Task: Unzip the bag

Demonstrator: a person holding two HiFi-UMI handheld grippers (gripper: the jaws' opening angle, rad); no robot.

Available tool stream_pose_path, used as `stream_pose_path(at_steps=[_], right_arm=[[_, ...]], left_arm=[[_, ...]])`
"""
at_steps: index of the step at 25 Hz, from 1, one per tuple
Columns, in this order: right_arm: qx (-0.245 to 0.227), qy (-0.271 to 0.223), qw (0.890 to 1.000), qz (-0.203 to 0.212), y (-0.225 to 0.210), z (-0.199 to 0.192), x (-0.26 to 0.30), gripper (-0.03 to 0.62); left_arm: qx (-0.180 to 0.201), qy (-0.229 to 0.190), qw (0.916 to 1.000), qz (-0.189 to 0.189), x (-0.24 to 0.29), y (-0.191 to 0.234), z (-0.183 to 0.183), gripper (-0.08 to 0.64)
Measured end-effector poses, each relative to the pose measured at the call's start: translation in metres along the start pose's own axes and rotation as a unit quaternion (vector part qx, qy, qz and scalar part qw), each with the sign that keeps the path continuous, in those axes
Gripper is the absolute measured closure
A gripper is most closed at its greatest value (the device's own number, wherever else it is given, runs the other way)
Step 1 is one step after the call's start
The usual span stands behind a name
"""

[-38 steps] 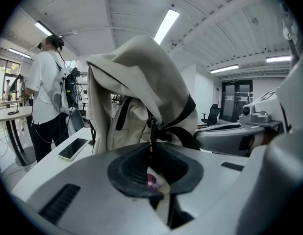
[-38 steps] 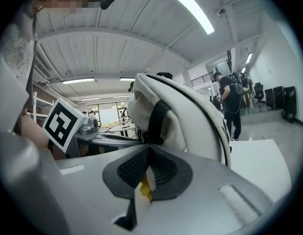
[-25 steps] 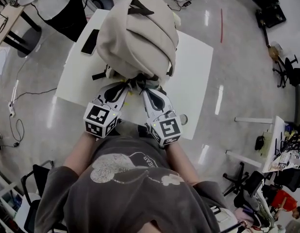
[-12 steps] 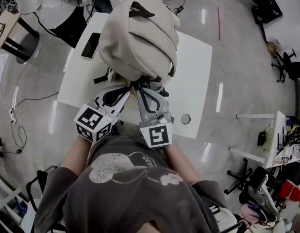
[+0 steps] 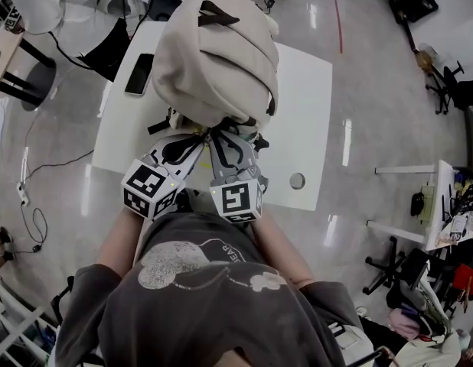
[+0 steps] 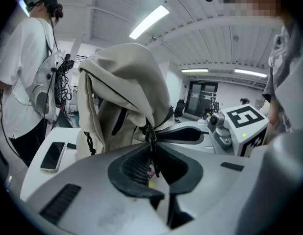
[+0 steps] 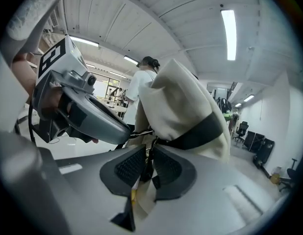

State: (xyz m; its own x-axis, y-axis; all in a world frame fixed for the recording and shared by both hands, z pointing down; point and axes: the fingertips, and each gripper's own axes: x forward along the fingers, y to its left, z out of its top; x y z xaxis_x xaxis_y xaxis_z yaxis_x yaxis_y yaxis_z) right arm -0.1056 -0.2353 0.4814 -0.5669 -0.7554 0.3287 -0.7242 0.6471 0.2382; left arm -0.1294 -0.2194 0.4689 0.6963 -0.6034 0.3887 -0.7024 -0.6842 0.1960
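Observation:
A beige backpack [image 5: 213,52] stands upright on the white table [image 5: 305,128], its lower end toward me. Both grippers meet at that near end. My left gripper [image 5: 197,136] is shut on a black zipper pull [image 6: 151,137], which hangs from the backpack [image 6: 122,92] down between its pads [image 6: 134,165]. My right gripper [image 5: 219,138] sits right beside it. Its jaws are opening, and a second dark pull [image 7: 148,156] still lies in the narrow gap between them, under the backpack [image 7: 186,106]. Each gripper shows in the other's view.
A black phone [image 5: 138,73] lies on the table's far left, beside the backpack. A round hole [image 5: 297,180] sits near the table's front right edge. A person in a white shirt [image 6: 24,82] stands past the table's far side. Chairs and cables ring the table.
My right gripper has swung left and nearer, so its marker cube now sits close beside the left one. The left gripper and the backpack have barely moved.

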Motion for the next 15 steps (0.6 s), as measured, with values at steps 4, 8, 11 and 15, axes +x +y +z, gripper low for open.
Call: stream_pose_path(at_steps=[4, 8, 11, 15], right_arm=[[-0.016, 0.031, 0.999, -0.011, 0.000, -0.009, 0.006, 0.535], [-0.019, 0.043, 0.999, -0.020, 0.001, -0.013, 0.013, 0.512], [-0.016, 0.043, 0.999, -0.022, 0.001, -0.010, 0.014, 0.512], [-0.006, 0.041, 0.999, -0.029, 0.001, -0.006, 0.014, 0.517]], left_arm=[[0.017, 0.027, 0.9992, -0.021, 0.008, 0.001, -0.009, 0.518], [0.007, 0.044, 0.9969, -0.065, 0.008, -0.001, -0.011, 0.518], [-0.031, 0.035, 0.9925, -0.113, -0.003, -0.002, -0.003, 0.518], [-0.065, -0.001, 0.9834, -0.170, -0.020, -0.002, 0.014, 0.518]])
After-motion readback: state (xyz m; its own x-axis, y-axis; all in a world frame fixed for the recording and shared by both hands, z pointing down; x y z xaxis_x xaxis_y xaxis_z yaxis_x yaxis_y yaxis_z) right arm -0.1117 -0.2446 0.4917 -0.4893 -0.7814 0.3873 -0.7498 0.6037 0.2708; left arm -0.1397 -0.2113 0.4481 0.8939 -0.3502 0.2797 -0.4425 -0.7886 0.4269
